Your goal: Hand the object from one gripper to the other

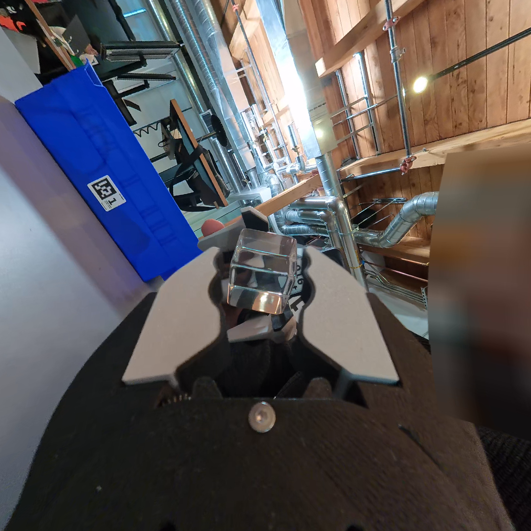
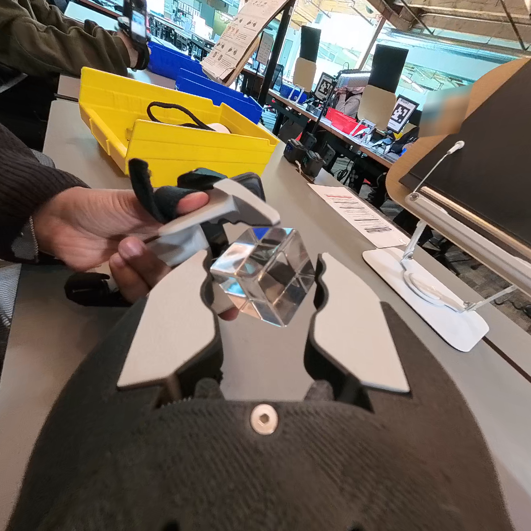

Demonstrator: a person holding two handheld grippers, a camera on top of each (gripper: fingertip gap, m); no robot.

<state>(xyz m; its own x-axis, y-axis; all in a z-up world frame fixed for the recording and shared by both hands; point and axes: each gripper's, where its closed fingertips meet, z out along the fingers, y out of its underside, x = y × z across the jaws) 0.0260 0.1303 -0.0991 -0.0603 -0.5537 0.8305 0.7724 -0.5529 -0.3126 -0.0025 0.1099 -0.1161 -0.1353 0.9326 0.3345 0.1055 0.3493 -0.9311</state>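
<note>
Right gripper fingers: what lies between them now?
In the right wrist view, the clear cube sits between the right gripper fingers, with visible gaps; the left gripper holds it.

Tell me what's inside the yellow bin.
In the yellow bin, a black cord loop and the top of something white show. The front wall hides everything lower down.

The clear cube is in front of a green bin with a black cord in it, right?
Not quite. The right wrist view shows the bin is yellow, not green. The clear cube is in front of it, and a black cord does lie in it.
</note>
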